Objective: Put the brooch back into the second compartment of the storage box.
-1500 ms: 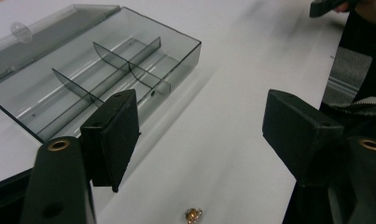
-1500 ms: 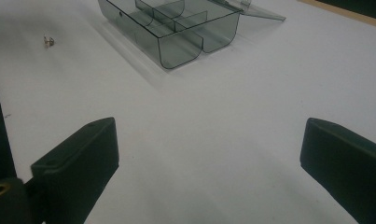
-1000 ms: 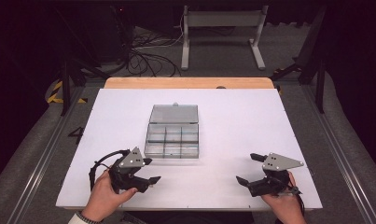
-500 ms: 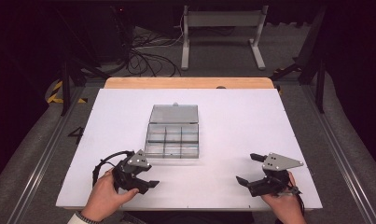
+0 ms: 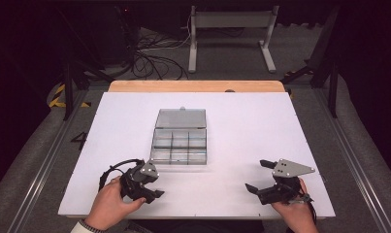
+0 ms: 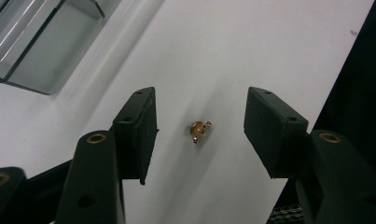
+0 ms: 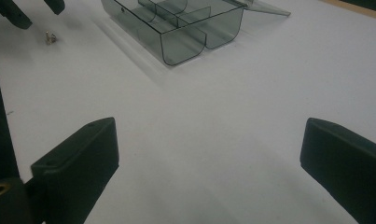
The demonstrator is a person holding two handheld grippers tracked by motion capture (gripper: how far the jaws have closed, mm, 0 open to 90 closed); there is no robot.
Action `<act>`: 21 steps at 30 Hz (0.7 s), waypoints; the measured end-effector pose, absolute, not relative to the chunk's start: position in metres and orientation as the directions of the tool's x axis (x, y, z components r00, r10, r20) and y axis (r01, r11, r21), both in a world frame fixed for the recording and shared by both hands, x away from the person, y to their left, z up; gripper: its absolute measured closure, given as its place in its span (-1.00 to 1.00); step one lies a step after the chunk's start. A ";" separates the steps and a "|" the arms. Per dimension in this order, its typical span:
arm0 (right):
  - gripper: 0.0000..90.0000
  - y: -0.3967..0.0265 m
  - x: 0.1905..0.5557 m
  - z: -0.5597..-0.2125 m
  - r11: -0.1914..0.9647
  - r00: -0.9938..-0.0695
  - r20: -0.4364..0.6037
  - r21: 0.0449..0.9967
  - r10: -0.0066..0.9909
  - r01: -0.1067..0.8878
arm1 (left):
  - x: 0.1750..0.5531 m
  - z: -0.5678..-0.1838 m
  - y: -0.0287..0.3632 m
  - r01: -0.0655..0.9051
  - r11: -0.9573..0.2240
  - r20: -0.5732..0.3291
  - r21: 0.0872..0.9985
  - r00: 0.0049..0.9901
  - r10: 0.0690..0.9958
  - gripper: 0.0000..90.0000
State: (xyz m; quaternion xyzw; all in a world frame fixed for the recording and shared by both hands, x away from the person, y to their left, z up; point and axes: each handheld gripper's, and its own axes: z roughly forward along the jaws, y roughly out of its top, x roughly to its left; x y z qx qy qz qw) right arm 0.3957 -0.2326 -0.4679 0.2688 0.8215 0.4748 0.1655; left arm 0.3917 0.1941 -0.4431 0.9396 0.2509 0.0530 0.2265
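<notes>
Lower left of high view: left tool [image 5: 152, 187], jaws just closing yet apart, straddles brass screw [image 6: 199, 130]; pickup imminent. Right tool [image 5: 262, 174] apart, idle.

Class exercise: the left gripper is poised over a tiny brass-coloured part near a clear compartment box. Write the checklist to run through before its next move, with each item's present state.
1. Brass part lies between the left gripper jaws, which have just been closing: ok.
2. Pads touching the part: not ok, gaps on both sides.
3. Compartment box lid open: ok.
4. Right gripper open and apart from the box: ok.
5. Part's exact shape: cannot tell.
</notes>
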 end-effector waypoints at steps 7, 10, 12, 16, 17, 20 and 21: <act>-0.89 -0.232 0.396 -0.468 0.407 -0.801 -0.017 0.867 0.599 0.286 | 0.392 -0.447 0.190 0.445 -0.802 0.009 0.399 0.873 0.488 0.06; -0.89 -0.232 0.396 -0.468 0.407 -0.801 -0.017 0.868 0.599 0.286 | 0.392 -0.449 0.189 0.446 -0.808 0.012 0.385 0.873 0.488 0.09; -0.89 -0.232 0.396 -0.468 0.407 -0.801 -0.017 0.868 0.598 0.286 | 0.393 -0.450 0.188 0.442 -0.815 0.015 0.374 0.876 0.482 0.12; -0.89 -0.232 0.396 -0.468 0.408 -0.802 -0.016 0.867 0.597 0.286 | 0.394 -0.451 0.187 0.444 -0.820 0.017 0.362 0.876 0.482 0.17; -0.89 -0.232 0.396 -0.468 0.408 -0.802 -0.015 0.867 0.597 0.287 | 0.394 -0.452 0.186 0.444 -0.825 0.016 0.350 0.878 0.479 0.18; -0.89 -0.232 0.396 -0.469 0.409 -0.803 -0.015 0.866 0.596 0.287 | 0.394 -0.454 0.185 0.447 -0.826 0.014 0.343 0.877 0.481 0.22; -0.89 -0.232 0.396 -0.469 0.409 -0.803 -0.016 0.866 0.595 0.286 | 0.394 -0.455 0.184 0.441 -0.835 0.017 0.329 0.881 0.472 0.26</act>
